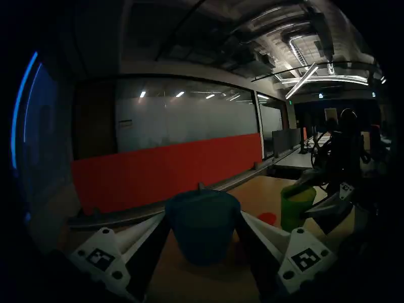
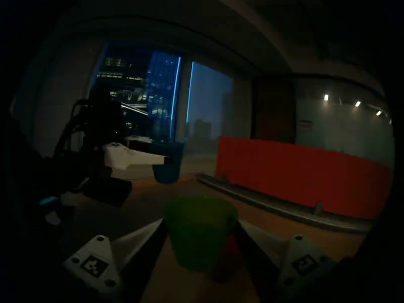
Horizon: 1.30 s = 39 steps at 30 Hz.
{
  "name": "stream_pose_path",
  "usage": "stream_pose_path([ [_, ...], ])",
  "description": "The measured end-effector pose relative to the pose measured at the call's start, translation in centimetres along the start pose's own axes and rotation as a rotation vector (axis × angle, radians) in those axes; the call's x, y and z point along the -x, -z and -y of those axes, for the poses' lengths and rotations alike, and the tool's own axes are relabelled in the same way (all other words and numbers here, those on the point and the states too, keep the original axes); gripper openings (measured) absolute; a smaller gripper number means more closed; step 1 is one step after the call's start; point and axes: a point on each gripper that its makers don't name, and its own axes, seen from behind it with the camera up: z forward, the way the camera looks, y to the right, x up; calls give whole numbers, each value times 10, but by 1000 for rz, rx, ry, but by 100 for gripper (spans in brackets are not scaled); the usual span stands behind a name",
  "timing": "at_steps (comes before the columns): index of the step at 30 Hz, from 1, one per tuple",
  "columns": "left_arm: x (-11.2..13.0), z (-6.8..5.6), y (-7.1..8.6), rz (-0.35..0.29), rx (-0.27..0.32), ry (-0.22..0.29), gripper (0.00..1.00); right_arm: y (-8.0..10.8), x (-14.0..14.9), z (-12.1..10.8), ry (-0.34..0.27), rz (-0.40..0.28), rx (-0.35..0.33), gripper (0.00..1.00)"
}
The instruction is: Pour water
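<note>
First cup (image 1: pixel 203 230) sits left of second cup (image 1: pixel 296 206).

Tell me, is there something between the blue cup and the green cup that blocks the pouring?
Nothing tall does. The left gripper holds the blue cup, the right gripper the green cup. Only a small red object lies low on the table between them, apparently below the pouring path.

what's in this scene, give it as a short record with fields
left gripper: shut on blue cup, cup upright
right gripper: shut on green cup, cup upright
cups: apart, neither tilted to pour
surface: wooden table
other: red round thing on the table beside the green cup
water: cannot tell, too dark
lighting: dim room
</note>
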Motion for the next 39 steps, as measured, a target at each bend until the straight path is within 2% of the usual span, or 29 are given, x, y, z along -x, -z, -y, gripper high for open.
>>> stream_pose_path([
  [17,13,1,6,21,4,-2,85,23,0,-25,-4,20,50,100],
  [39,54,-25,0,117,61,-43,85,41,13,-42,-10,70,69,100],
])
